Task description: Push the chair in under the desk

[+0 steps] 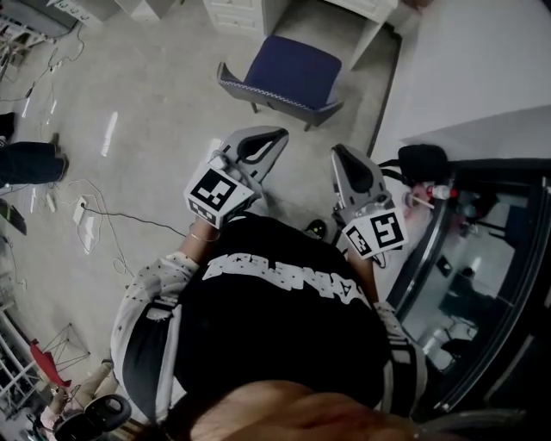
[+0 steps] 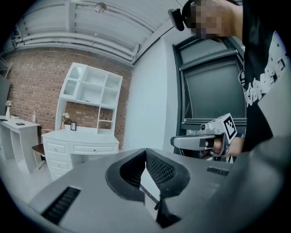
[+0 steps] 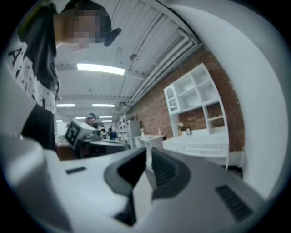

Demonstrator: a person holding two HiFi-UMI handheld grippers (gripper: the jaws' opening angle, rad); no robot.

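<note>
Both tools are fully shut and empty: left tool (image 1: 274,138) and right tool (image 1: 342,153) are held side by side, roughly level, noses aimed at the chair (image 1: 288,71). My read is closed jaws used as blunt pushers, no grip needed. The chair stands on the floor (image 1: 164,112) ahead, well apart from both tools, its blue seat out in front of the white worktop (image 1: 366,9) and not tucked under, so probably approach phase, with contact on its near edge next.
</note>
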